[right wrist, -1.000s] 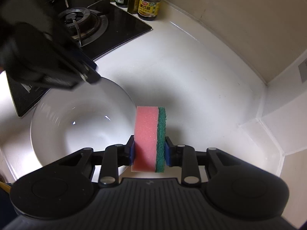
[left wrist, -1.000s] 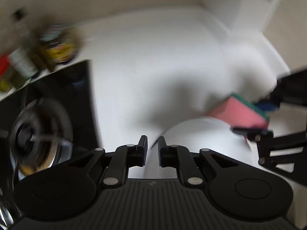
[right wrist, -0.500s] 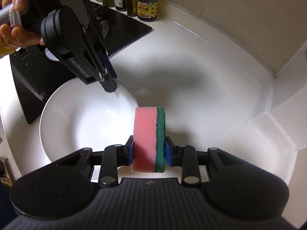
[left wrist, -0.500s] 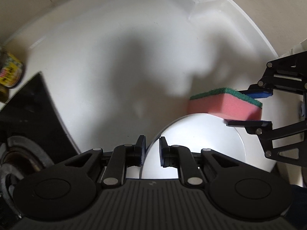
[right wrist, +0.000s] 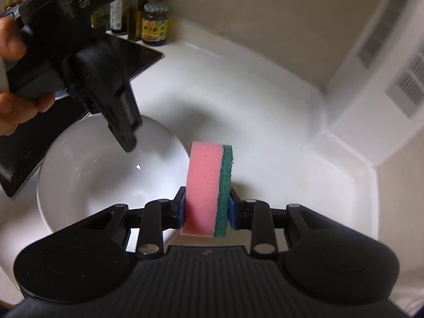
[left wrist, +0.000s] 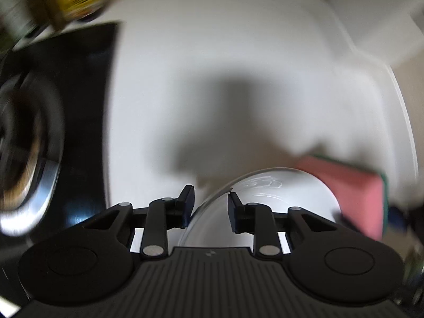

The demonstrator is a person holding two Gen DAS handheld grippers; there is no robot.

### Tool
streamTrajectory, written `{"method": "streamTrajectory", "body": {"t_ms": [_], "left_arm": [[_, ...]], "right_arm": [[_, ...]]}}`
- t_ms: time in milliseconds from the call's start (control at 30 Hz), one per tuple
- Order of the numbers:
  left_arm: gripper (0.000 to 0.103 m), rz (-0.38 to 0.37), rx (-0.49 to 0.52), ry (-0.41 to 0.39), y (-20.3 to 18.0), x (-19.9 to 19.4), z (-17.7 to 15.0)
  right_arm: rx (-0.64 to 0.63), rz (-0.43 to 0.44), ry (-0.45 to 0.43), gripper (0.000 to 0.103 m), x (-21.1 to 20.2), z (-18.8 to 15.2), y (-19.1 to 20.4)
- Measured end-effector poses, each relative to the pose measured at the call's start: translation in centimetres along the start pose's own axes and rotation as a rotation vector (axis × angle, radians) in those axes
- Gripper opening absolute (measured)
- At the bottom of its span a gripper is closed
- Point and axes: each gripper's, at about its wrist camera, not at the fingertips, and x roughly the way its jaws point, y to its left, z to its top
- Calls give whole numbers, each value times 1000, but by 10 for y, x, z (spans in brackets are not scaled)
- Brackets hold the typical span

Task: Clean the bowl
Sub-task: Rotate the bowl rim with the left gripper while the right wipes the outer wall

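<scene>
Since a sec ago your left tool (left wrist: 209,201) has dropped over the white bowl (right wrist: 87,185) on the table (right wrist: 238,98), jaws just spreading to straddle its rim w/o pinching it. Right tool (right wrist: 205,209) stays clenched on the pink-green sponge (right wrist: 209,188) beside the bowl. Step looks like bracing: next, close left on the rim, then bring the sponge inside.

White countertop (right wrist: 238,84), beige wall (right wrist: 265,13), black hob (left wrist: 79,84) alongside.

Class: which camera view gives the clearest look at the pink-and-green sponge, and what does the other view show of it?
The right wrist view: the pink-and-green sponge sits sharp and central, clamped on edge between the right hand-held gripper's pads, both layers visible. The left wrist view shows the sponge only as a blurred pink block at the right edge.
</scene>
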Motion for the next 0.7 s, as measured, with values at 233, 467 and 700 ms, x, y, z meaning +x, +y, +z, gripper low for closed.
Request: {"method": "streamTrajectory", "body": {"t_ms": [233, 467, 700], "left_arm": [[29, 9, -456, -130, 28, -18, -53], [20, -48, -218, -2, 15, -17, -57], [11, -97, -356, -30, 29, -13, -70]], "right_arm": [[147, 38, -1, 26, -31, -39, -7], [143, 67, -3, 26, -12, -25, -38], [101, 86, -30, 26, 1, -21, -42]]}}
